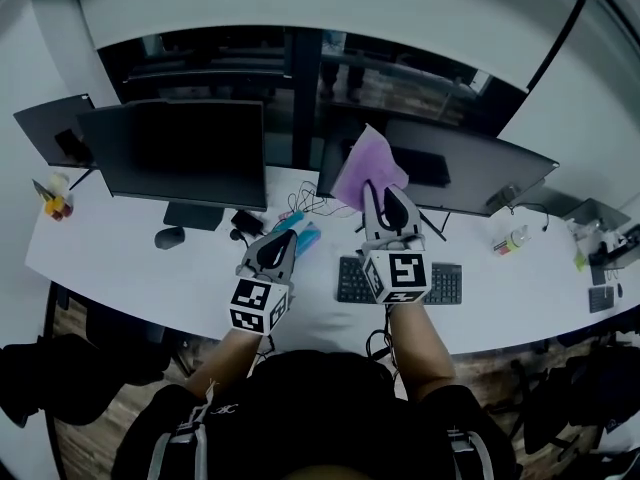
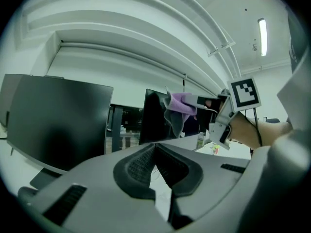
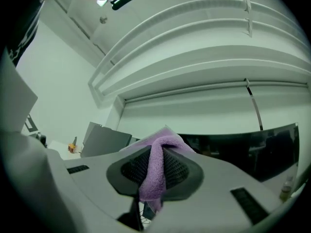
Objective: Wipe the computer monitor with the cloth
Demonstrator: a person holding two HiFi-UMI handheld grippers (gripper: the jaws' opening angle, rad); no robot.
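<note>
My right gripper [image 1: 383, 194] is shut on a purple cloth [image 1: 366, 169], which hangs in front of the left end of the right-hand monitor [image 1: 470, 173]. In the right gripper view the cloth [image 3: 156, 171] is pinched between the dark pads, with the monitor [image 3: 252, 152] behind. My left gripper [image 1: 281, 236] hovers over the desk, shut and holding nothing; its pads [image 2: 141, 168] meet at the tips. From the left gripper view I see the cloth [image 2: 181, 106] against that monitor [image 2: 156, 116] and the right gripper [image 2: 228, 111].
A second monitor [image 1: 180, 153] stands on the left of the white desk [image 1: 120, 258], with a mouse [image 1: 170, 237] near its stand. A keyboard [image 1: 400, 281] lies under my right hand. A small bottle [image 1: 510, 240] and cables [image 1: 310, 204] lie on the desk.
</note>
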